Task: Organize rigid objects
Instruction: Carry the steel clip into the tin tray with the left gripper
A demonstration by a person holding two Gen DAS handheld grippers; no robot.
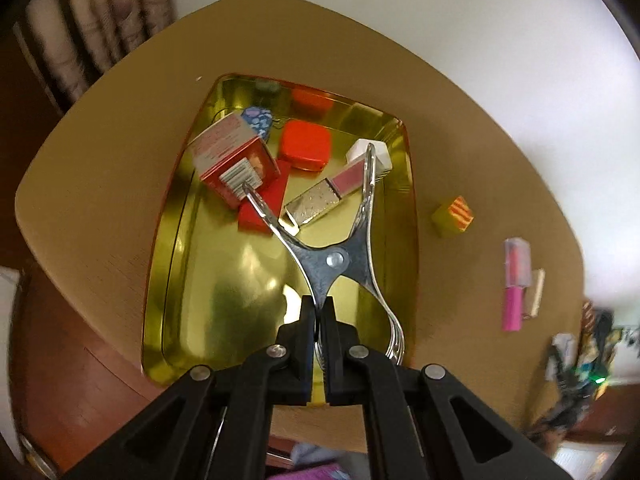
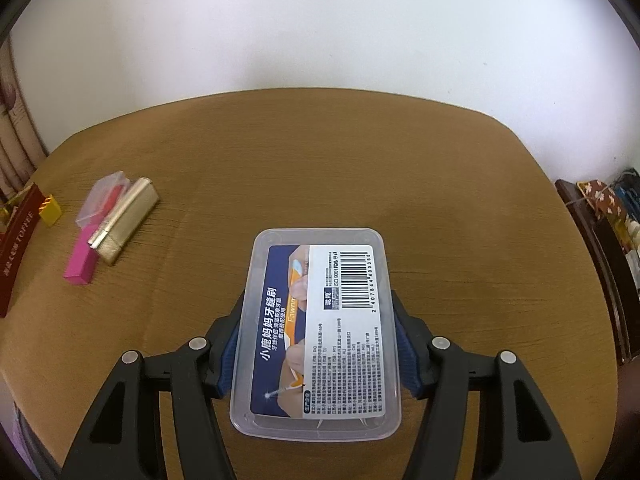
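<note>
1. Left gripper (image 1: pixel 319 320): clenched on handle of metal tongs (image 1: pixel 340 240), held over gold tray (image 1: pixel 168 280); tong arms spread.
2. Tray on table (image 1: pixel 460 152); holds red boxes, gold case, white block.
3. Right gripper (image 2: pixel 316 344): pads press both sides of clear plastic box (image 2: pixel 316 336), grasping it above table.
4. Pink tube (image 2: pixel 82 264) + gold case loose on table, left of the box.
</note>
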